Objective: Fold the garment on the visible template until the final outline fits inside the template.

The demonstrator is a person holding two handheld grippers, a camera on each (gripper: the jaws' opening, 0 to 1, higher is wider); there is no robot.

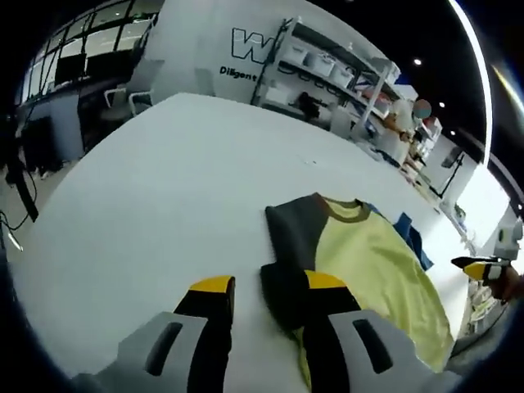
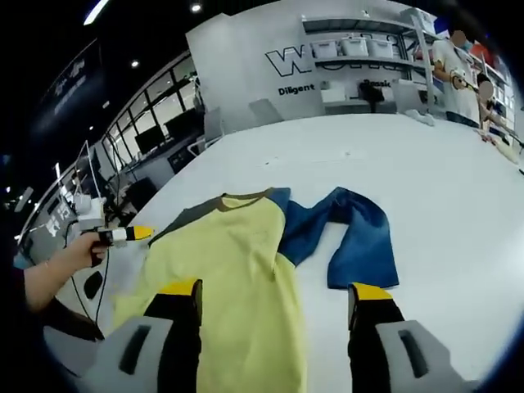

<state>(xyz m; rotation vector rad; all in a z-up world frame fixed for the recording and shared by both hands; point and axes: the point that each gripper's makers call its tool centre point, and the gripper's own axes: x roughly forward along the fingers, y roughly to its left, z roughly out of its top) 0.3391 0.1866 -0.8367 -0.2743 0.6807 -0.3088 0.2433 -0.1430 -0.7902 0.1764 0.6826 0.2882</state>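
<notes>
Hovering low, the left gripper point(image 1: 266, 299) and right gripper point(image 2: 274, 299) hold their jaws apart over a yellow shirt point(image 2: 237, 270) lying flat on the white desk point(image 2: 426, 180). Its blue sleeve point(image 2: 360, 237) looks soft and light; pinching the cuff seems best.

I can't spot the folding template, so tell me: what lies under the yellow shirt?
Around the shirt only the bare white table shows, with the blue sleeve spread flat on it. Whatever lies beneath the yellow body is covered.
</notes>
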